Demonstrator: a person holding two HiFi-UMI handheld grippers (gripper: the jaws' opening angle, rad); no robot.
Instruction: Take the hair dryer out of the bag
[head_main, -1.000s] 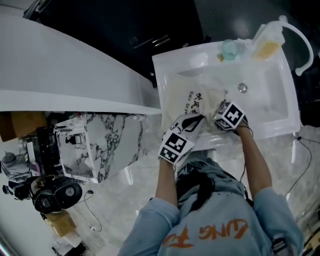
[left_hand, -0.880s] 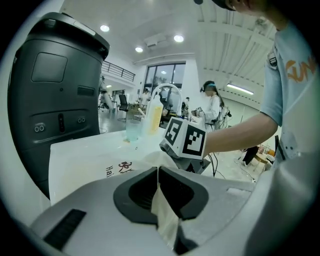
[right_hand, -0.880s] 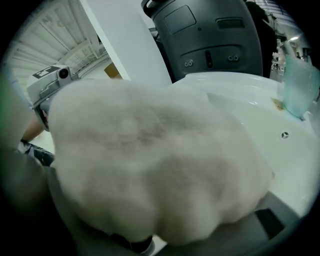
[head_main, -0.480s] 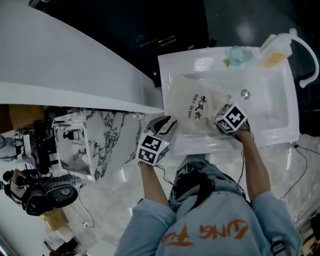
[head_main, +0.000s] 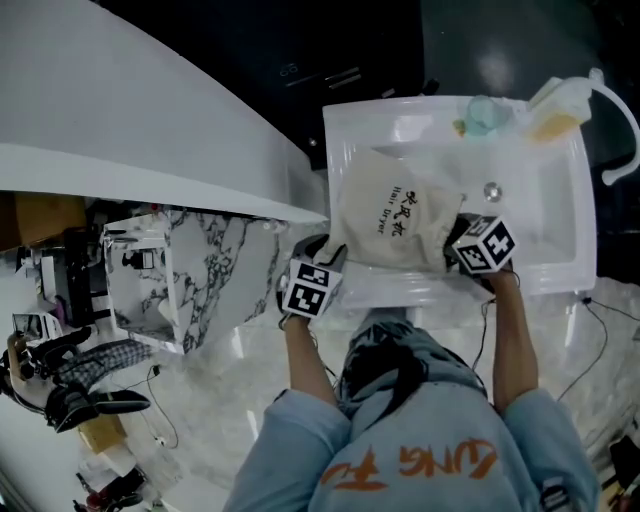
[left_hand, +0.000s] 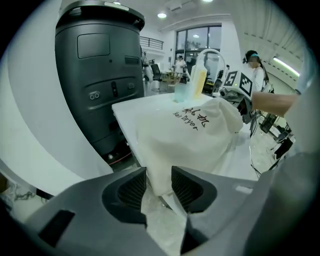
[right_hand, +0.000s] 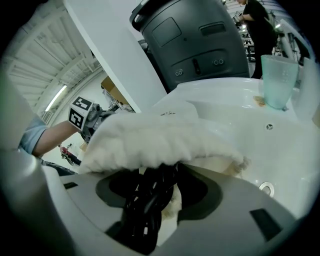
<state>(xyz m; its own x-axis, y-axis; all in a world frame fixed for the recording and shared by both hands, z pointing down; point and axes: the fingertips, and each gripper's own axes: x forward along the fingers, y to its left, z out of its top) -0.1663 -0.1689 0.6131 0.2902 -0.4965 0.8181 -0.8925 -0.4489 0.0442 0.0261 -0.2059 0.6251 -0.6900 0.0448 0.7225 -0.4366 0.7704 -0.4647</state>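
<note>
The left tool (left_hand: 159, 184) has moved from the bag mouth to the sink's (head_main: 545, 220) front left corner. Its jaws are opening wide, with a corner of the bag (head_main: 395, 215) between them. The right tool (right_hand: 167, 187) closes on the black cord (right_hand: 147, 200) at the sink's front edge. The hair dryer stays inside the bag, in the sink. Extraction can likely begin once the bag is anchored.

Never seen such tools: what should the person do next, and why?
Probably close the left gripper, whose opening jaws straddle a corner of the bag, to anchor it: the right gripper is closing on the black cord at the bag's mouth, ready to pull.
</note>
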